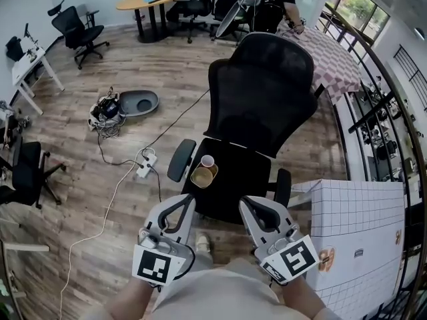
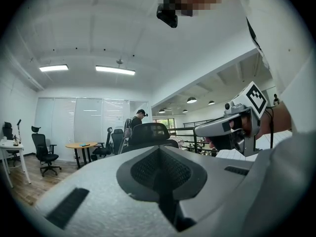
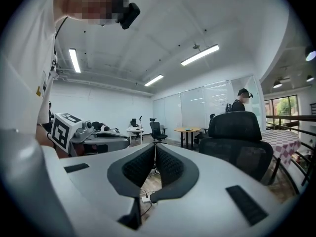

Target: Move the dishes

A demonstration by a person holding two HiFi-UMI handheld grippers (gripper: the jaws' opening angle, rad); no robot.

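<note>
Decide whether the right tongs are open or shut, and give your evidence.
Shut. In the right gripper view the right tongs meet at their tips, with nothing held between them.

- The office chair (image 1: 260, 99) is black mesh.
- The bowl (image 1: 202, 177) is tan and the cup (image 1: 207, 161) is white.
- The floor (image 1: 80, 179) shows brown wood planks.
- The left tongs (image 1: 185, 204) and right tongs (image 1: 248, 205) are light grey with black pads and black-and-white square markers.
- The far cloth (image 1: 333, 59) is checked purple and white.
</note>
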